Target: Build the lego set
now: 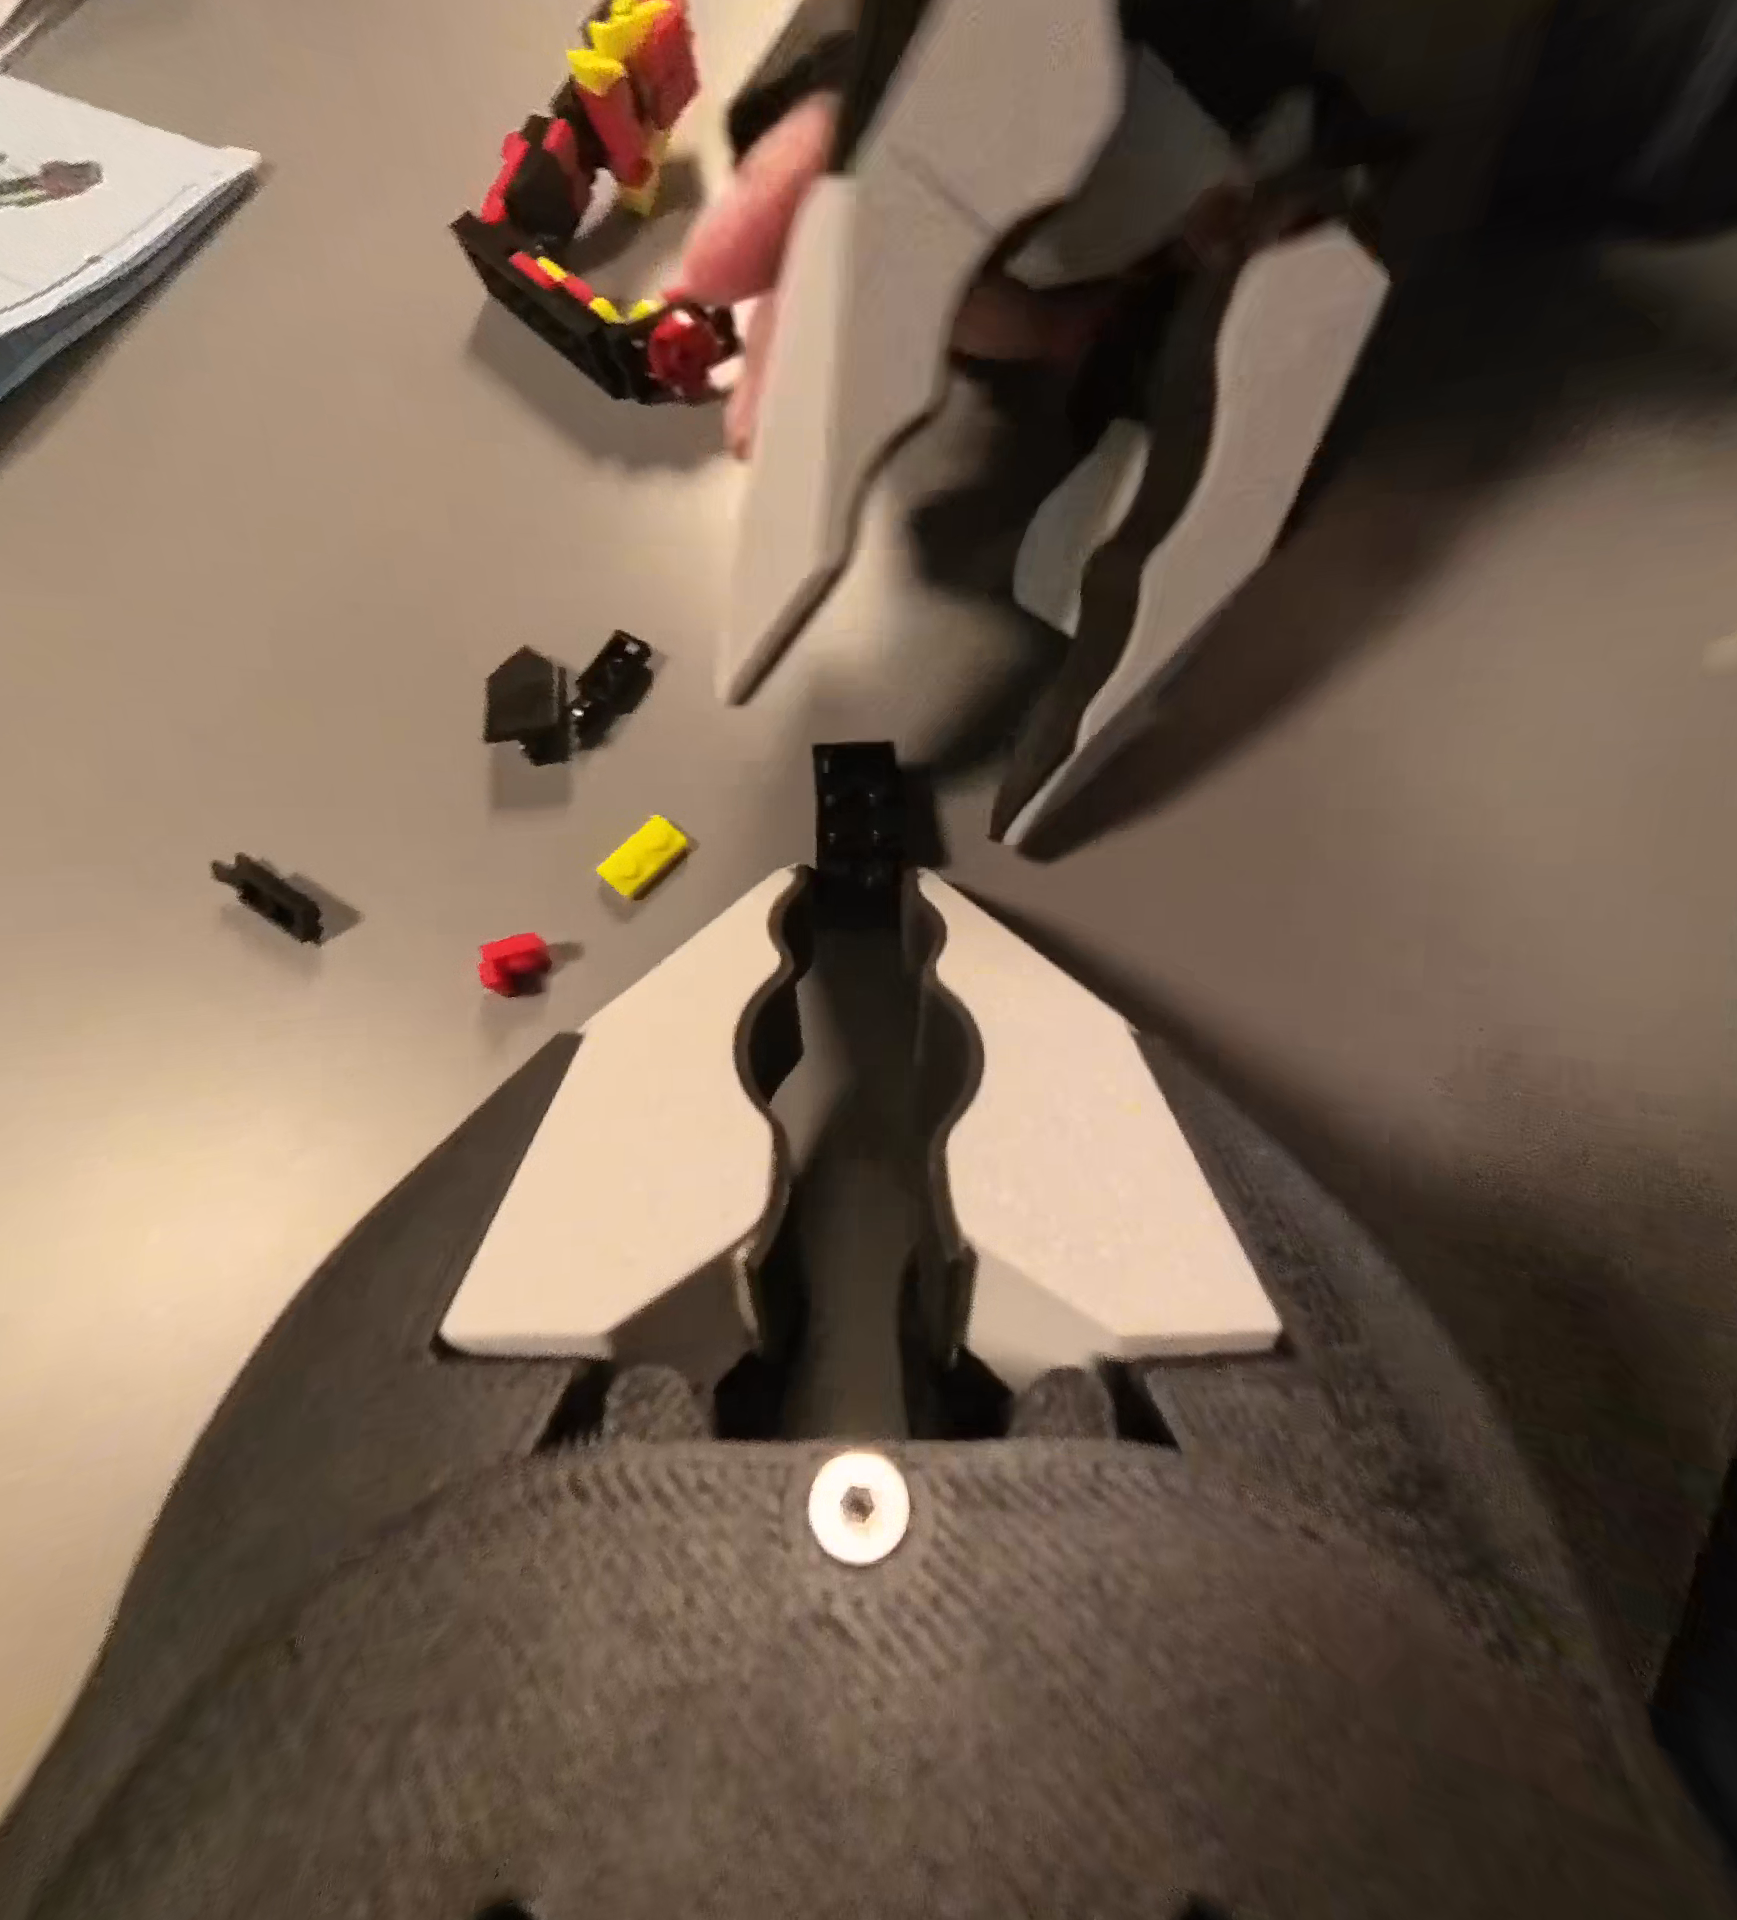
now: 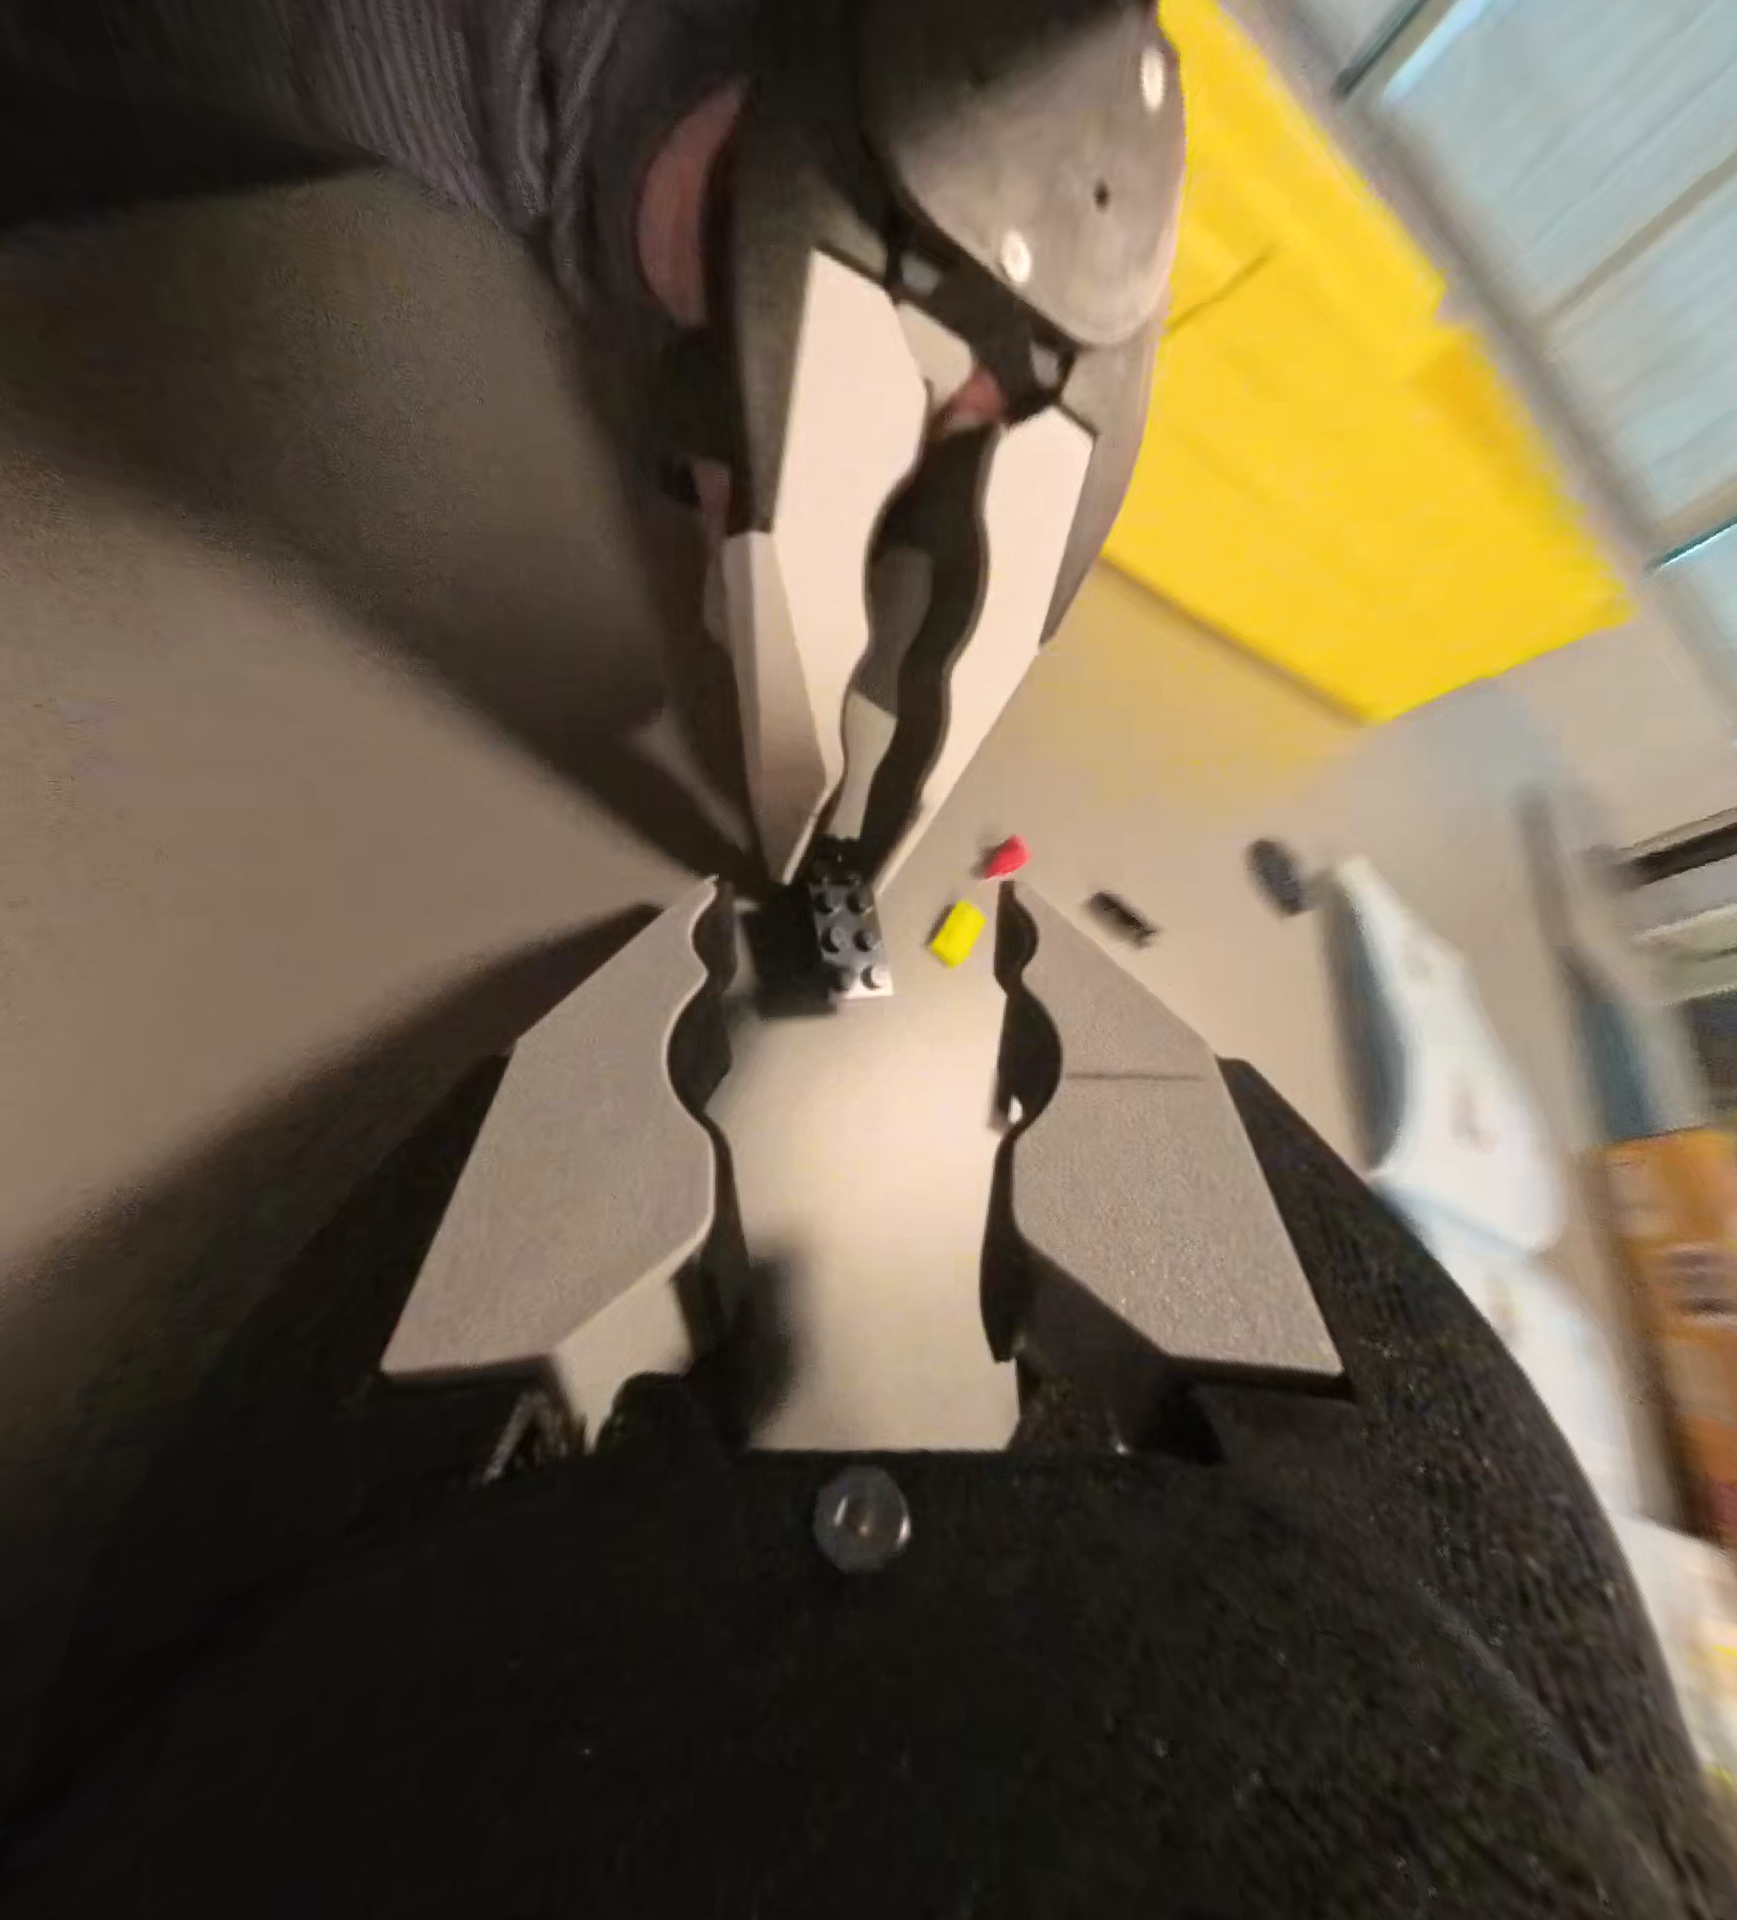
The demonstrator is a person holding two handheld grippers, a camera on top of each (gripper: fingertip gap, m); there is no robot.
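My left gripper [image 1: 856, 878] is shut on a black studded plate [image 1: 859, 831] that sticks out past its tips, just above the table. My right gripper [image 2: 859, 899] is open; in the left wrist view it [image 1: 874, 764] comes in from the top right with its tips either side of the plate's far end. In the right wrist view the black plate [image 2: 848, 930] lies between my right fingers, held by the left gripper [image 2: 833, 847] opposite. A partly built red, yellow and black model [image 1: 599, 208] lies at the back.
Loose pieces lie on the grey table left of the grippers: a yellow plate [image 1: 644, 854], a red brick [image 1: 513, 961], two black parts [image 1: 563, 691] and a black clip piece [image 1: 272, 899]. An instruction booklet [image 1: 33, 239] lies far left. A yellow bin [image 2: 1290, 436] stands behind. Only a small space, under 4 cm, lies between the two pairs of fingers.
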